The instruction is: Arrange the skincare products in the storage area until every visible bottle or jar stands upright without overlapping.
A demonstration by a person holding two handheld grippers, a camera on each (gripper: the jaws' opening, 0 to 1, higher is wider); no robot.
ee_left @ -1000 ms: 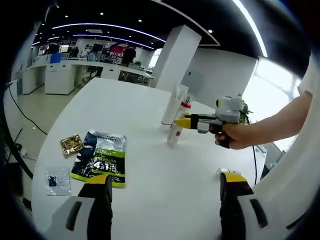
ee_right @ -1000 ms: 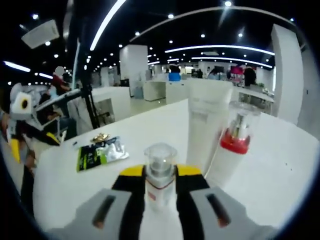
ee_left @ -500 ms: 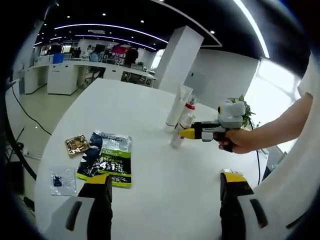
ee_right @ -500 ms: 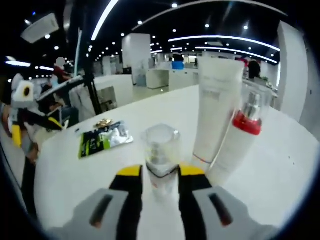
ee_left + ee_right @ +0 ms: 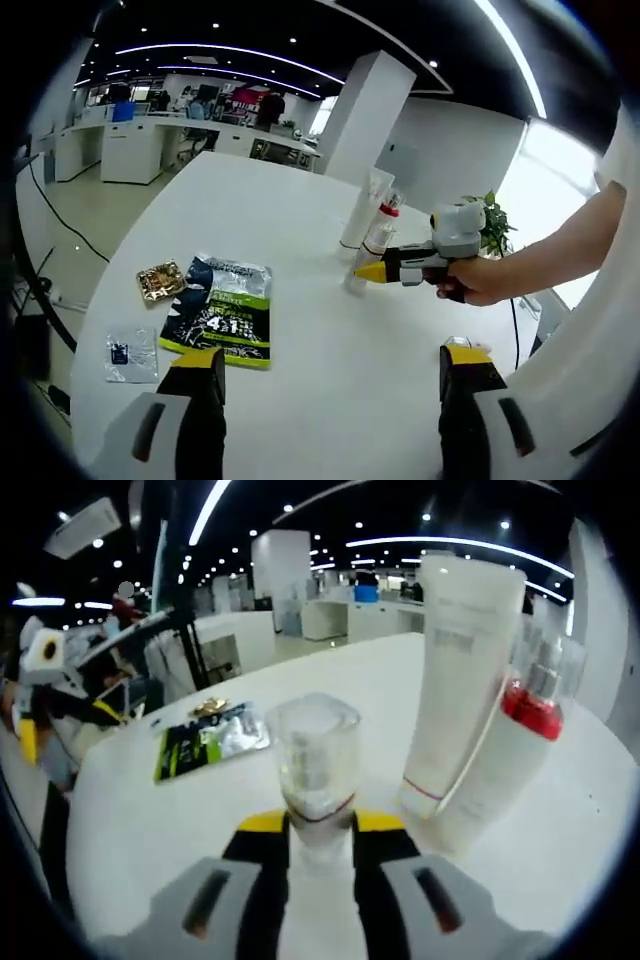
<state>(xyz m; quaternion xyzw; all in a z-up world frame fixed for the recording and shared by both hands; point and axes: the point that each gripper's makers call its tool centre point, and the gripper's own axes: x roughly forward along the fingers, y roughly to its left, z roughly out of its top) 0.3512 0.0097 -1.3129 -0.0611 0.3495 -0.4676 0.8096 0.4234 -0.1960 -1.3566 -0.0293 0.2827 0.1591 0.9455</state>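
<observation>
A small clear-capped bottle (image 5: 315,760) stands upright between my right gripper's jaws, and my right gripper (image 5: 320,825) is shut on its lower body; its base is hidden. Just right of it stand a tall white tube (image 5: 455,680) and a red-collared pump bottle (image 5: 515,750), side by side and upright. In the left gripper view, the right gripper (image 5: 362,272) comes in from the right in a person's hand, holding the small bottle (image 5: 354,280) next to the tube (image 5: 362,210) and pump bottle (image 5: 380,232). My left gripper (image 5: 330,375) hangs open over bare white table (image 5: 330,330).
A green snack packet (image 5: 218,315), a gold packet (image 5: 158,282) and a small clear bag (image 5: 130,355) lie on the table's left side, near its curved edge. A potted plant (image 5: 490,215) stands behind the person's hand. The left gripper (image 5: 35,700) shows beyond the table's far side.
The small bottle now stands higher above the right jaws, which grip it lower down. The tube and pump bottle look closer in the right gripper view. The left gripper stays open.
</observation>
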